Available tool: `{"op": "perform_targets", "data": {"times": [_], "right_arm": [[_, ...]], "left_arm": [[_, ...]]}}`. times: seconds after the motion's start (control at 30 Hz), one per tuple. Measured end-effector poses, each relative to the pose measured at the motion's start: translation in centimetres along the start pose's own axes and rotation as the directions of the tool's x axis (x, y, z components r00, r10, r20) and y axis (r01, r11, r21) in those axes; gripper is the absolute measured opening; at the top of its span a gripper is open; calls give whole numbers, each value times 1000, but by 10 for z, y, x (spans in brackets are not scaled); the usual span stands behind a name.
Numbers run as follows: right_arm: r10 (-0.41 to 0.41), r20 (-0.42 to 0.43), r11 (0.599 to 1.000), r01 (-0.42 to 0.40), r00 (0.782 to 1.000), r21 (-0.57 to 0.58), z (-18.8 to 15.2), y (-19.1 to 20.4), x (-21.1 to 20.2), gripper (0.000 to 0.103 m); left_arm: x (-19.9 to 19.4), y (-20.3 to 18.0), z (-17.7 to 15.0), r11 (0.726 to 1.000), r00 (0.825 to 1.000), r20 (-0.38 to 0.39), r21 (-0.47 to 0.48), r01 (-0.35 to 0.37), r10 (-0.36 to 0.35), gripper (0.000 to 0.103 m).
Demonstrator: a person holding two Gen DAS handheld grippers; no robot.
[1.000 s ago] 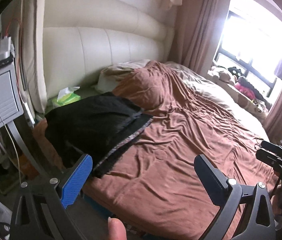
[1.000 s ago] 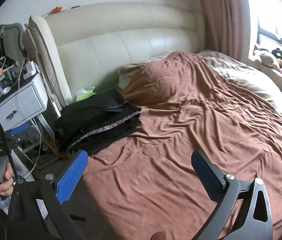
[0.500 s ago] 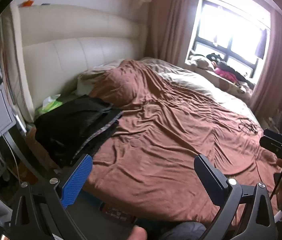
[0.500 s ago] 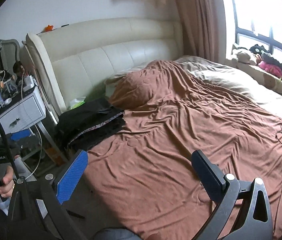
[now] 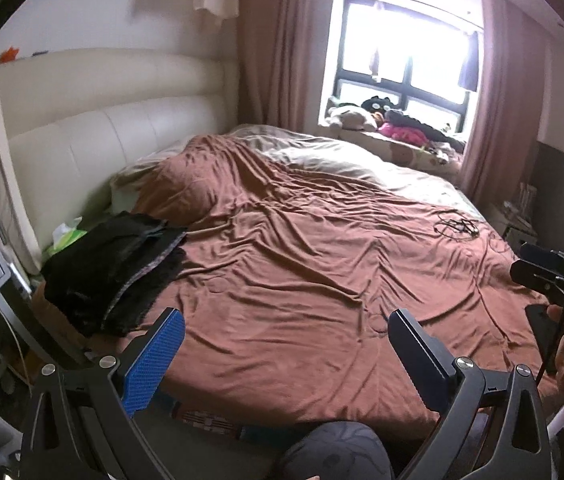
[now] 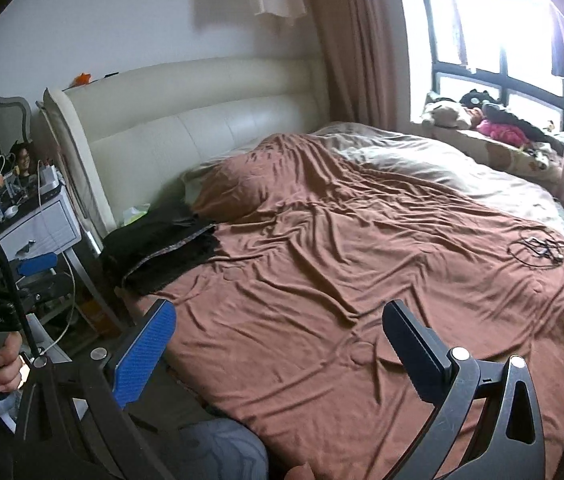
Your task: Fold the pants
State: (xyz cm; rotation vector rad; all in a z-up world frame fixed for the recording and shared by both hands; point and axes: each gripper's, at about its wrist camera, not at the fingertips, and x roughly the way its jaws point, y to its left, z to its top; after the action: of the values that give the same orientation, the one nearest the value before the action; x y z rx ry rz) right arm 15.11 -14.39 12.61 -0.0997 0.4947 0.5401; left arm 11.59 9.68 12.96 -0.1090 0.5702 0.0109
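Black pants (image 5: pixel 116 270) lying folded in a stack at the bed's near-left corner, just beside the cream headboard (image 5: pixel 114 140), resting on the brown sheet (image 5: pixel 302 280). Showing again in the right wrist view as pants (image 6: pixel 162 248), with a patterned edge peeking out along the stack's side. Lying well apart from both tongs. Left gripper (image 5: pixel 282 344) hanging above the bed's near edge, jaws spread wide, gripping nothing. Right gripper (image 6: pixel 278 336) hanging likewise wide apart and empty over the sheet. A green tissue pack (image 5: pixel 67 236) sitting between stack and headboard. A tangle of cable (image 5: pixel 456 226) lying on the sheet's far right. Soft toys (image 5: pixel 362 116) crowding the window sill. A white nightstand (image 6: pixel 38 228) standing left of the bed.
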Motion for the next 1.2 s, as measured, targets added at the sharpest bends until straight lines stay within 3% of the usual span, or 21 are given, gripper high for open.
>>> {"op": "perform_targets", "data": {"times": [0.57, 1.2], "right_arm": [[-114, 81, 993, 113, 990, 15, -68, -2, -74, 103], [-135, 175, 990, 126, 975, 63, -138, 10, -105, 103]], "left_arm": [[-25, -73, -40, 994, 996, 62, 97, 53, -59, 102], [-54, -69, -100, 992, 987, 155, 124, 26, -45, 102]]}}
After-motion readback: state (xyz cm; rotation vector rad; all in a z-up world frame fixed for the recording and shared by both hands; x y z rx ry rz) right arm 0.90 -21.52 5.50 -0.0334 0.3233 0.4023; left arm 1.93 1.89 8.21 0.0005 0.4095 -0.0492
